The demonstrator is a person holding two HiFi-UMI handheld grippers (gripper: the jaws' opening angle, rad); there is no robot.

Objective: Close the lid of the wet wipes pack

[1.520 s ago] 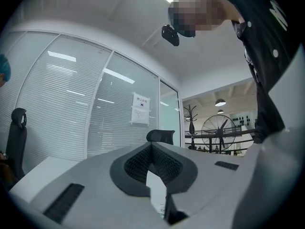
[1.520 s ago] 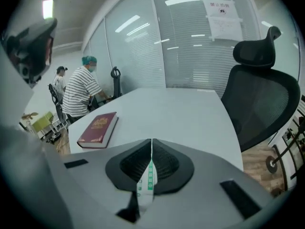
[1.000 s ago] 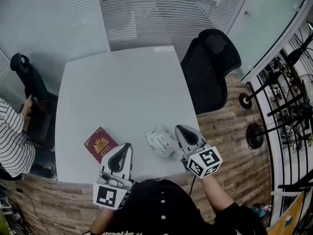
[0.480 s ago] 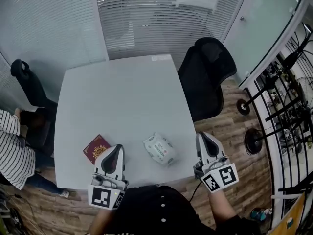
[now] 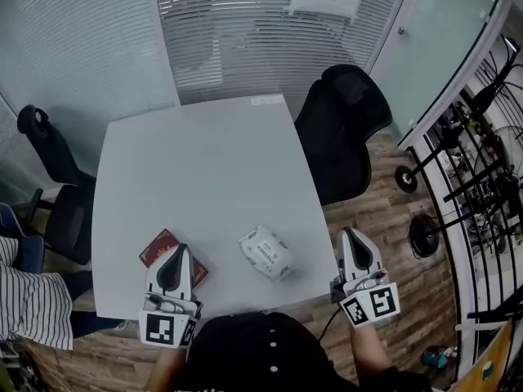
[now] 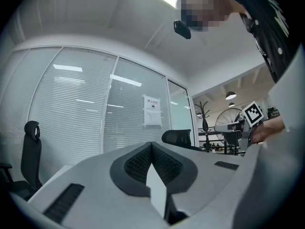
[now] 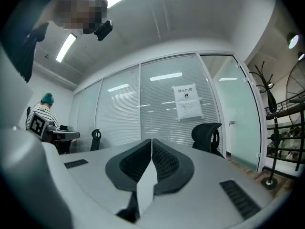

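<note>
Wet wipes pack (image 5: 265,251) on the worktop (image 5: 204,162), lid seemingly shut. Left gripper (image 5: 175,253) and right gripper (image 5: 352,237) flank it, well clear, jaws clenched empty, presumably finished.

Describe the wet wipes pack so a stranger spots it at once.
Start at the grey square table. Near the edge closest to the person, right of centre, lies the wet wipes pack. It is the white, puffy packet with a printed label, unlike the flat dark-red booklet to its left.
</note>
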